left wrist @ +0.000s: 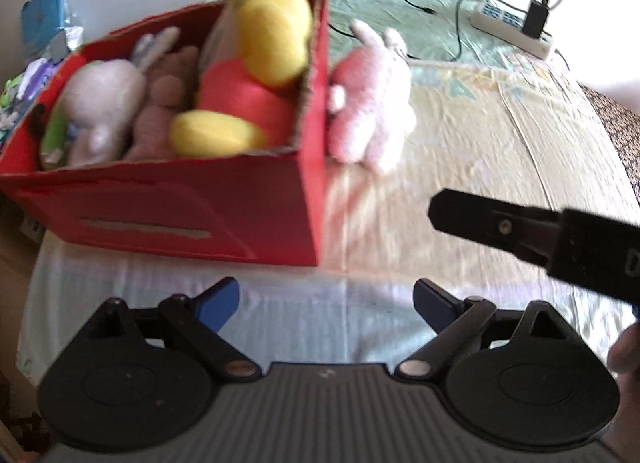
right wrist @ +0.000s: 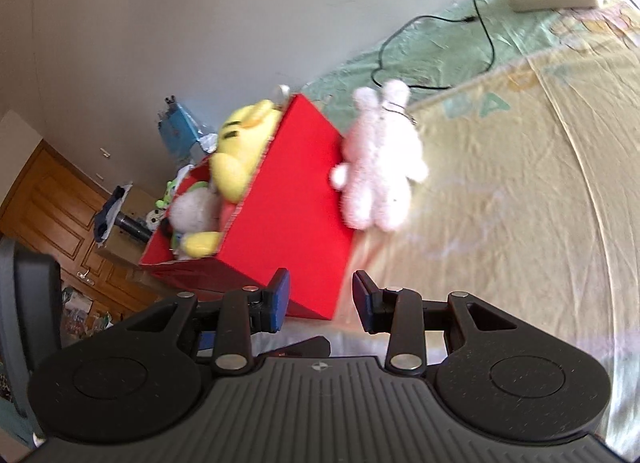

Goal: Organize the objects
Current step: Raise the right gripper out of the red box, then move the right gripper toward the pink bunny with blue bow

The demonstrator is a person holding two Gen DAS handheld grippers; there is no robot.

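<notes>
Left gripper is held wide open, nothing gripped; right gripper is parted, empty. Ahead, a fluffy pink plush rabbit is propped against the red cardboard box.

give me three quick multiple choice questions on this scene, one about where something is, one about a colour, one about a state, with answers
1. Where is the pink plush rabbit?
A. inside the box
B. outside, leaning against the box's side
C. held by a gripper

2. What colour is the box?
A. blue
B. green
C. red

3. How do the jaws of the left gripper stand?
A. apart, with nothing between them
B. closed on a toy
C. closed on a cable

Answers:
1. B: the rabbit stands on the bed sheet against the outer wall, while the yellow bear and other toys lie inside.
2. C: every wall that shows is red.
3. A: only the sheet shows between the blue pads; the right gripper is open too.
</notes>
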